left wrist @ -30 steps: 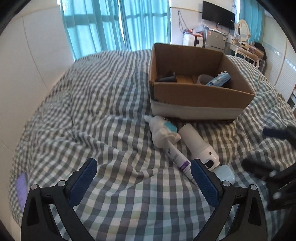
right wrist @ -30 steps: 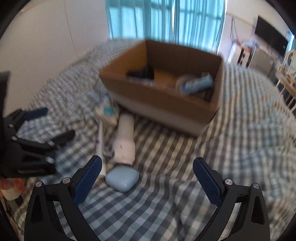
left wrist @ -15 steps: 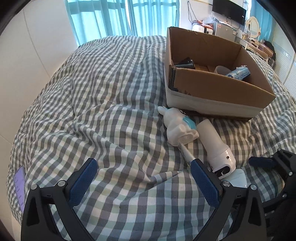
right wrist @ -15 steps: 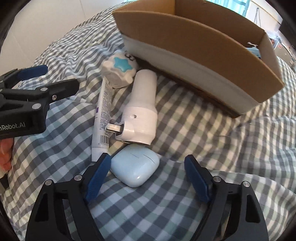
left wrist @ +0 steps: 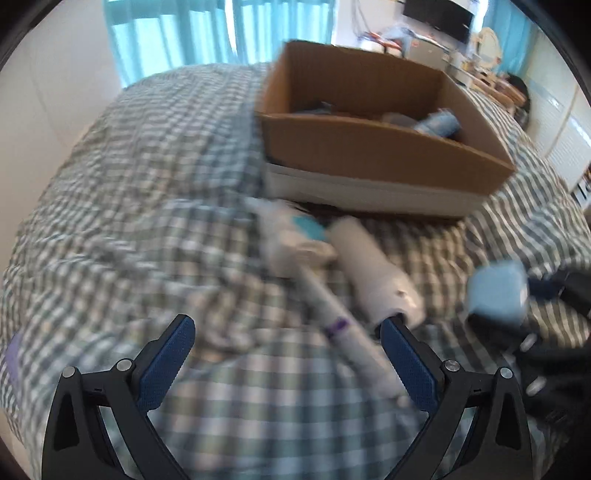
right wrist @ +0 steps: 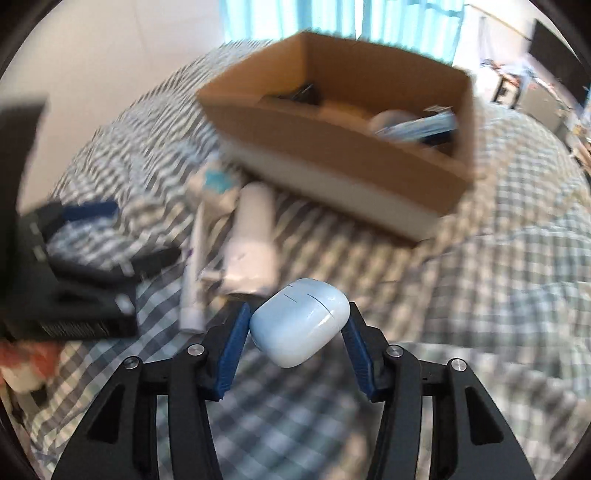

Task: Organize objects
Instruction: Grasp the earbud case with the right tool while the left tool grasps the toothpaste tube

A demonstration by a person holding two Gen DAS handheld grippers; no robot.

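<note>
Teal curtains (left wrist: 177, 40) hang behind the checked bedspread (left wrist: 147, 166); a wall-mounted television (left wrist: 437, 16).

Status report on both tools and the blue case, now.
Right tool closing on light blue case, lifted off the bed. Left tool open, empty. Cardboard box ahead, path looks clear.

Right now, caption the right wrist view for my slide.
Right claw closing on blue earbud case, cardboard box beyond.

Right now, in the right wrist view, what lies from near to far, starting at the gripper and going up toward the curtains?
Right gripper, its jaws closing on the pale blue rounded earbud case → white cylindrical device lying on the checked bedcover → open brown cardboard box → turquoise curtains.
</note>
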